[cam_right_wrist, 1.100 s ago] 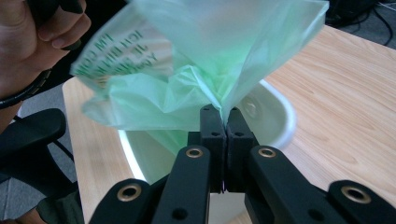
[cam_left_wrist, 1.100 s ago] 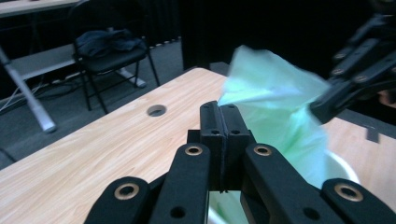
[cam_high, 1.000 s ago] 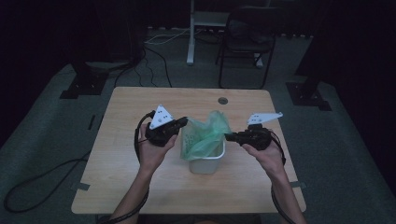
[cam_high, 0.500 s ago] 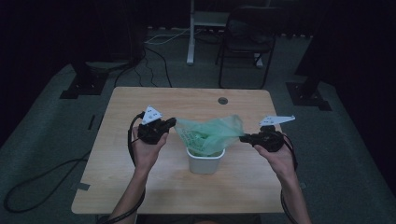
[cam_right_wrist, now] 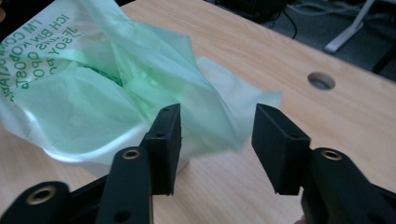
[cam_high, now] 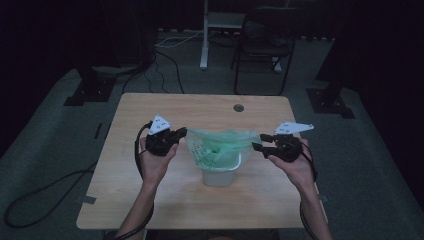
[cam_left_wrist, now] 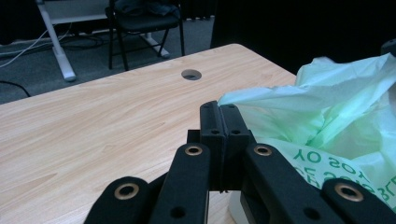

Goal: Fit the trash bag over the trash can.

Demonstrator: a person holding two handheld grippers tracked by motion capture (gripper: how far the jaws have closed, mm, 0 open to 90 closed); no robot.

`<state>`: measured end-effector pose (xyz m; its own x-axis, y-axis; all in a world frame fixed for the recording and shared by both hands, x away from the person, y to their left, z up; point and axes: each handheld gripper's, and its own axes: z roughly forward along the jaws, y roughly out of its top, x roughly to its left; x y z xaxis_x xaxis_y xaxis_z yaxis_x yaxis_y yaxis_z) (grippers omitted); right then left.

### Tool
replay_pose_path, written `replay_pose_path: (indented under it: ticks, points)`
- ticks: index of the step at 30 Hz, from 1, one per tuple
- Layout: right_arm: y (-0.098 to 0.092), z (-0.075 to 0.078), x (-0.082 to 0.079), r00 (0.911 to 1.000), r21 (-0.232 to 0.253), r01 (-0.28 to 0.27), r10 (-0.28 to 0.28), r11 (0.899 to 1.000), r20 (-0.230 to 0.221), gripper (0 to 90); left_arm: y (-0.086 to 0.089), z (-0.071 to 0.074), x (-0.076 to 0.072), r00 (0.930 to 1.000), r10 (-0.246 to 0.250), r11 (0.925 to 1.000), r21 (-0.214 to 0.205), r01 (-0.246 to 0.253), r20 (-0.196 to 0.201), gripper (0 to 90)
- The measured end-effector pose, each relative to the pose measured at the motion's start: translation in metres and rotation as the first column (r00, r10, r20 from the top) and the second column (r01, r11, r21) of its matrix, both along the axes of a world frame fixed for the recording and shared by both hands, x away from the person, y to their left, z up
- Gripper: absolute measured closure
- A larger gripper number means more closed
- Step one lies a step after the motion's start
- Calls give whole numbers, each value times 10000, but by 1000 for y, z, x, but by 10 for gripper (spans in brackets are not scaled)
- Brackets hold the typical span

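Gripped in the person's left hand, the left gripper (cam_high: 181, 132) has its 2 jaws pressed together on the left edge of a green plastic bag (cam_high: 216, 145), which is stretched over a small white bin (cam_high: 220, 172) near the middle of the wooden table (cam_high: 150, 200). At the right, the right gripper (cam_high: 257, 142) has just been opening its jaws, which now stand spread, a loose fold of the bag lying between them unpinched.

wooden table (cam_high: 150, 200) bears a white bin (cam_high: 220, 175), bag-lined.
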<state>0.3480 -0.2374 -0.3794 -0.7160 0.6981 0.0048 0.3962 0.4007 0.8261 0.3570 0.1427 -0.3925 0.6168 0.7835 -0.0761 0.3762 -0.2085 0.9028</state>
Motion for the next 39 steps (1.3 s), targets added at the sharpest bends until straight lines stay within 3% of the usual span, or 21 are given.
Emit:
replay_pose_path:
  ticks: [4, 10, 13, 15, 17, 20, 24, 28, 29, 33, 37, 39]
  points:
    - [9, 5, 1, 9994, -311, -35, 45, 9995, 341, 479, 0, 0, 0, 10000, 11, 10000, -26, -12, -8, 900]
    - [15, 2, 16, 9996, -300, -261, 259, 9992, -69, 478, 0, 0, 0, 10000, 19, 10000, -15, -19, -14, 900]
    - [19, -7, 29, 9987, -550, -359, 339, 9978, -373, 554, 2, -1, 1, 10000, 74, 10000, 8, -74, -63, 900]
    - [19, -9, 35, 9971, -624, -439, 398, 9971, -651, 714, 4, -1, 2, 9999, 117, 9999, 2, -117, -79, 900]
    - [18, -9, 40, 9950, -476, -595, 554, 9971, -830, 811, 5, -2, 2, 9998, 152, 9999, -1, -152, -135, 900]
    - [18, -3, 45, 9958, -273, -534, 512, 9982, -758, 884, 7, -3, 3, 9996, 184, 9998, 22, -184, -230, 900]
    - [19, 8, 54, 9972, 116, -403, 410, 9991, -621, 895, 9, -4, 4, 9990, 284, 9996, 5, -284, -349, 900]
    - [22, 13, 64, 9970, 377, -280, 306, 9989, -708, 891, 11, -7, 7, 9971, 288, 9996, 85, -283, -701, 900]
    - [24, 13, 69, 9964, 447, -231, 266, 9987, -809, 889, 11, -11, 10, 9949, 320, 9993, 205, -301, -958, 900]
    - [34, -2, 88, 9908, 295, 63, -22, 9995, -1356, 874, 10, -21, 15, 9895, 375, 9989, 328, -332, -1393, 900]
    - [37, -17, 97, 9830, 240, 226, -179, 9995, -1825, 871, 10, -31, 17, 9831, 327, 9984, 514, -239, -1799, 900]
    - [36, -36, 103, 9714, -4, 322, -314, 9995, -2354, 870, 9, -41, 17, 9769, 233, 9979, 643, -98, -2125, 900]
